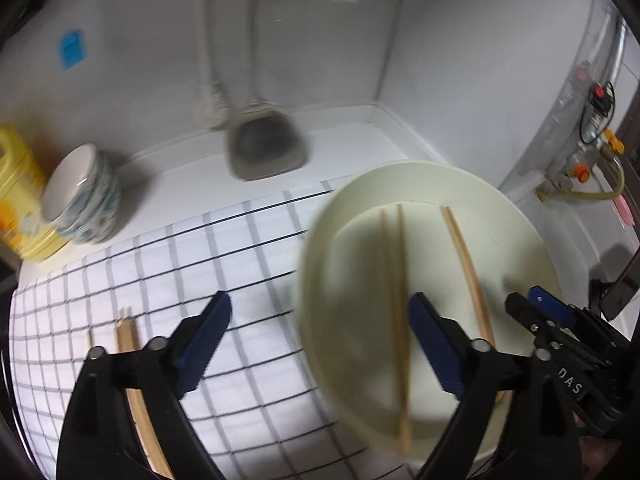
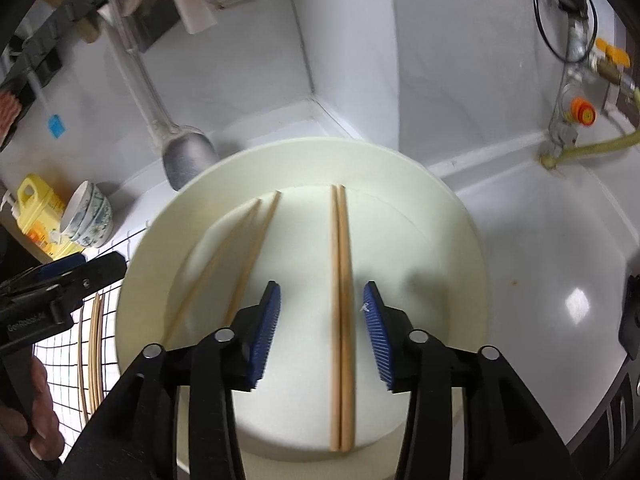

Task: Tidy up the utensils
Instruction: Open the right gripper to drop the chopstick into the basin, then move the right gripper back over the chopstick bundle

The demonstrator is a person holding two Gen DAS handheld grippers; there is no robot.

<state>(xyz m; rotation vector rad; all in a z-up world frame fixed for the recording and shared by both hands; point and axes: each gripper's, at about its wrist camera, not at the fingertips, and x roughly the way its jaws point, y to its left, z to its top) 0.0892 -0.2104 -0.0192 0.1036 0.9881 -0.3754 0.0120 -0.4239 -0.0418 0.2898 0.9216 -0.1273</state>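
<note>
Right wrist view: the right claw (image 2: 322, 322) hangs over the big plate (image 2: 460, 240) with its two blue pads partly apart.
Right claw: it holds nothing; a pair of chopsticks (image 2: 342, 300) lies flat on the plate in the gap between the pads, and the pads do not touch it.
More on the plate: a second pair of chopsticks (image 2: 240, 264) lies to the left of the first pair, slanted, with its far tips a little apart.
Left claw: the left claw (image 1: 320, 344) is wide and holds nothing; one pad is over the checked cloth (image 1: 240, 264), the other over the near part of the plate.
Left wrist view: it is blurry, so small things are hard to see there.
On the cloth: some loose chopsticks (image 2: 95, 356) lie on the checked cloth beside the plate's left rim.
Where the plate is: near the back corner of the counter (image 2: 560, 280), half on the cloth.
Back of the counter: a stack of bowls (image 2: 90, 216) stands by a yellow bottle (image 2: 34, 208) at the left edge, and a metal ladle (image 2: 188, 158) hangs on the wall.
Done so far: I think two pairs are laid on the plate.
Left to do: I think the chopsticks on the cloth need moving too, and the slanted pair could be set straight.
</note>
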